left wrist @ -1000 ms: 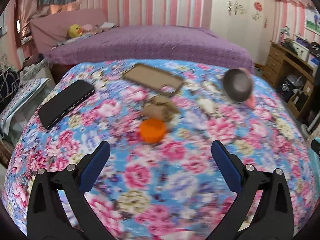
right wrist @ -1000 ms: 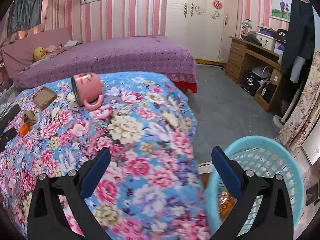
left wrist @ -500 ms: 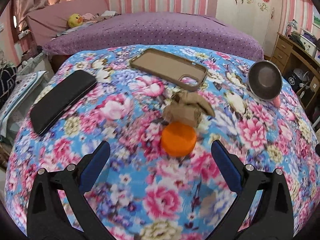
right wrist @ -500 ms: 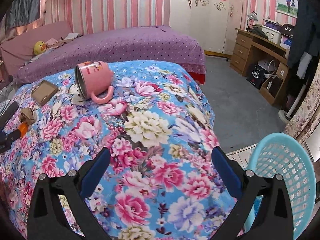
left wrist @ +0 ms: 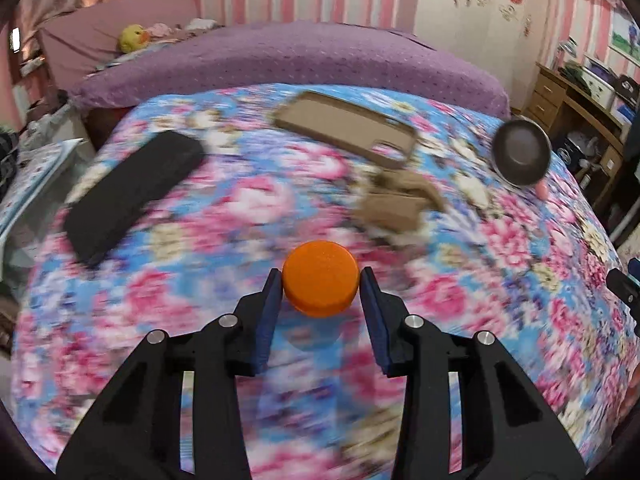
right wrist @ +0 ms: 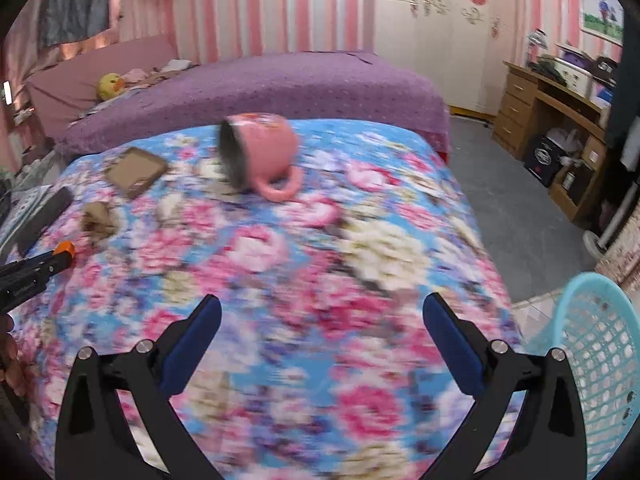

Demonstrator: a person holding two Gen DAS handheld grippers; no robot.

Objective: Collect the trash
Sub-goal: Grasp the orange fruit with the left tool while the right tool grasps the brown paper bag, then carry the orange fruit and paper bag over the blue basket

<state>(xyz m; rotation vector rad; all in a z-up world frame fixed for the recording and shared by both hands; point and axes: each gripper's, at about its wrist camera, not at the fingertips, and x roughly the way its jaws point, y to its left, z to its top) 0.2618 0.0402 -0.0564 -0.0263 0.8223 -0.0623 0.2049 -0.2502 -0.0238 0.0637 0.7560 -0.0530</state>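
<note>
Left claw [left wrist: 320, 286] closing around orange cap [left wrist: 320, 283], right claw [right wrist: 322, 326] open, no legible writing.

Orange bottle cap [left wrist: 320, 289], round and flat-topped, sits right between the left gripper [left wrist: 320, 300] pads as its jaws close in on it. Crumpled brown paper [left wrist: 400, 206] lies just beyond, up and to the claw's right, on the floral cloth.

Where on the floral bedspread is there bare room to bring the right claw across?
Free: the wide patch between the pink mug and the right claw. Crowded: the left side, around the phone case, crumpled paper and orange cap.
</note>
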